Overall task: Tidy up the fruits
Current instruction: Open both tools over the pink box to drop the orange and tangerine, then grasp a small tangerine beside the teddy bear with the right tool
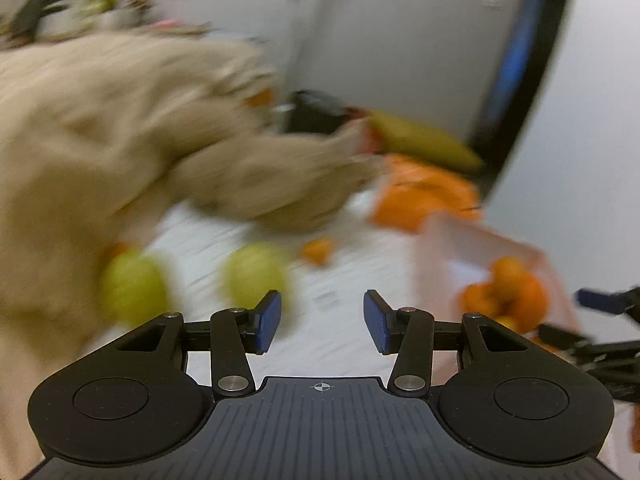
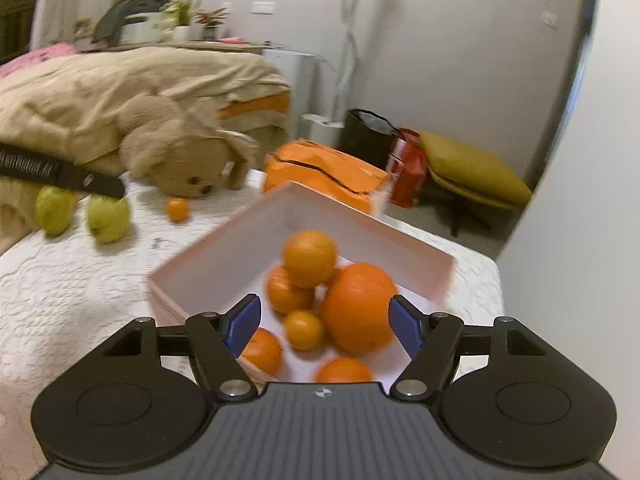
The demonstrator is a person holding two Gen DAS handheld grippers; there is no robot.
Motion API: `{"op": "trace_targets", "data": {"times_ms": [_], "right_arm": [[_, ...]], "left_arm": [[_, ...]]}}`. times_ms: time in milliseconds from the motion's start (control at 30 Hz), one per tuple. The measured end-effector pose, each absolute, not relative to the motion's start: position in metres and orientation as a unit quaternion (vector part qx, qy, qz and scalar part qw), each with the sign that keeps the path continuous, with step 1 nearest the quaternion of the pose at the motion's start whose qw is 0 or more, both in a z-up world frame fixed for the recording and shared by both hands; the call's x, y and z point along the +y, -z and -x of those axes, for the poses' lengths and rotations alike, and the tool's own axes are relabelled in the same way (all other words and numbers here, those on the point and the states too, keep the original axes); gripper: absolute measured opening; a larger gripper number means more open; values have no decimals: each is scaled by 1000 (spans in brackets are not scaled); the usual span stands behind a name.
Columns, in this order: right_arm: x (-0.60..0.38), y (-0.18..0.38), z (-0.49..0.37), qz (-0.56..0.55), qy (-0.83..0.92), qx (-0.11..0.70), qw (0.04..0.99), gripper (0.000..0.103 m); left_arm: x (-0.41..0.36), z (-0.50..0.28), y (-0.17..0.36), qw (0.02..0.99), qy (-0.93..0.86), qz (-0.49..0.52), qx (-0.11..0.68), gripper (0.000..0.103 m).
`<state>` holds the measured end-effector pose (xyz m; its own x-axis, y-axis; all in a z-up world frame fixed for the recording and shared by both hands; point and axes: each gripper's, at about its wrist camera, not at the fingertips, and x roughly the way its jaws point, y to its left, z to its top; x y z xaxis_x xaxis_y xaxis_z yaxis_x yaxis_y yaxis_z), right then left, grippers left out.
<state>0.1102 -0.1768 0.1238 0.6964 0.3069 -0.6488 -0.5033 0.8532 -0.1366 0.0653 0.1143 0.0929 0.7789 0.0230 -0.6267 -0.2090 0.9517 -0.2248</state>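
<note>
A pale pink box (image 2: 224,240) on the white bedcover holds several oranges, the biggest (image 2: 358,308) at the right. My right gripper (image 2: 324,324) hovers over the box, open; the oranges lie below and beyond its pads, none gripped. One orange (image 2: 309,258) on top of the pile is blurred. Two green fruits (image 2: 54,210) (image 2: 108,216) and a small orange (image 2: 177,209) lie loose at the left. My left gripper (image 1: 322,320) is open and empty, near the right-hand green fruit (image 1: 256,274), with the other green fruit (image 1: 134,288) further left. This view is blurred.
A tan teddy bear (image 2: 180,160) lies on the bed behind the loose fruit, against a beige blanket (image 2: 100,88). An orange bag (image 2: 324,176) sits beyond the box. On the floor are a red bag (image 2: 408,168) and a mustard cushion (image 2: 472,168). The bed's edge is right of the box.
</note>
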Motion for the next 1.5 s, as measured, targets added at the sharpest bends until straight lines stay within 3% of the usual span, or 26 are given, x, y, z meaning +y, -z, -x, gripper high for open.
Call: {"op": "trace_targets", "data": {"times_ms": [267, 633, 700, 800, 900, 1200, 1500], "right_arm": [[-91, -133, -105, 148, -321, 347, 869, 73], [49, -128, -118, 133, -447, 393, 793, 72], [81, -126, -116, 157, -451, 380, 792, 65], [126, -118, -124, 181, -456, 389, 780, 44], [156, -110, -139, 185, -453, 405, 772, 44], [115, -126, -115, 226, -467, 434, 737, 42], [126, -139, -125, 254, -455, 373, 768, 42]], "left_arm": [[188, -31, -70, 916, -127, 196, 325, 50], [235, 26, -65, 908, -163, 210, 325, 50], [236, 33, -64, 909, -151, 211, 327, 50], [234, 38, -62, 910, -133, 211, 333, 50], [232, 41, -62, 911, -125, 209, 332, 50], [223, 31, -58, 915, -94, 212, 330, 50], [215, 29, -53, 913, -73, 219, 336, 50]]}}
